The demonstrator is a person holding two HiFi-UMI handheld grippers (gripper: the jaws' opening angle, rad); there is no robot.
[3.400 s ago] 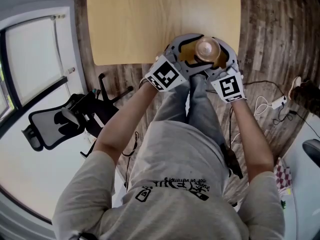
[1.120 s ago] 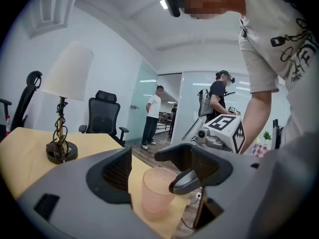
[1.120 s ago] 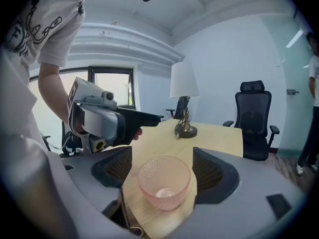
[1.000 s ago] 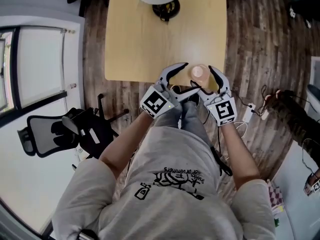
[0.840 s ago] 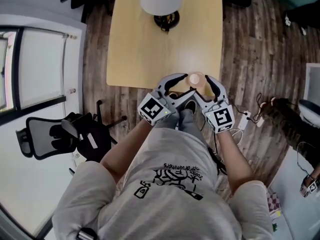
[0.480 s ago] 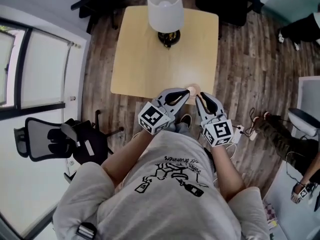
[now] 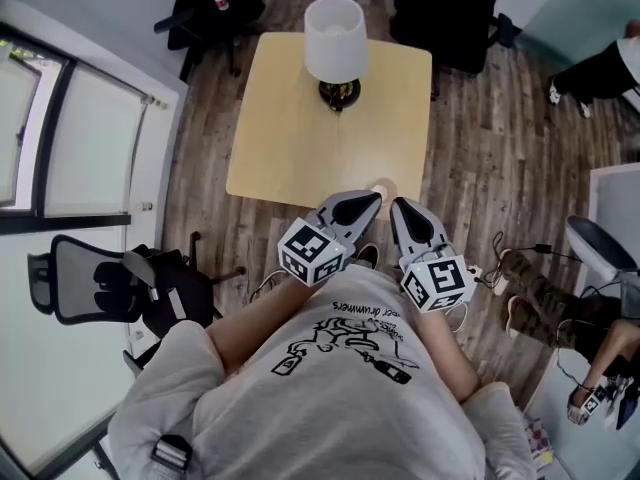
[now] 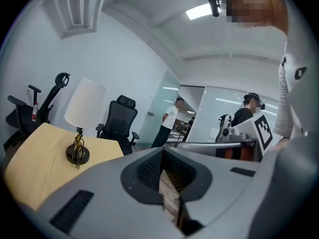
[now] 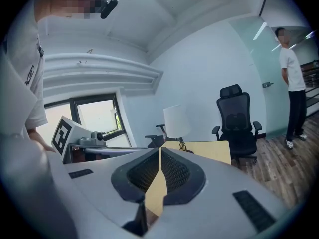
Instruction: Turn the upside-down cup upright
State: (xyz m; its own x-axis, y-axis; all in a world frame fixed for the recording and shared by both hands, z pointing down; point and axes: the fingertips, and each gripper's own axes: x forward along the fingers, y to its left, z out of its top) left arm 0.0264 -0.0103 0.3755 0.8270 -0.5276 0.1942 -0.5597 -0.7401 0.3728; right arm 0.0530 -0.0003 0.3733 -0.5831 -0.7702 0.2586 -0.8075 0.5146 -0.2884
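Note:
A small tan cup stands at the near edge of the wooden table; only a sliver shows between the grippers, and I cannot tell which way up it is. My left gripper hangs above and just left of it, shut and empty. The right gripper is just right of the cup, its jaws closing together with nothing between them. In the left gripper view the left gripper shows meeting jaws. The right gripper looks the same in the right gripper view. Neither touches the cup.
A lamp with a white shade stands at the table's far side. Black office chairs stand left of me and beyond the table. Cables and a power strip lie on the floor to the right. People stand at the room's far side.
Both grippers let go of the cup, closed from wide open to shut, and rose away from the table. The cup stays at the table's near edge.

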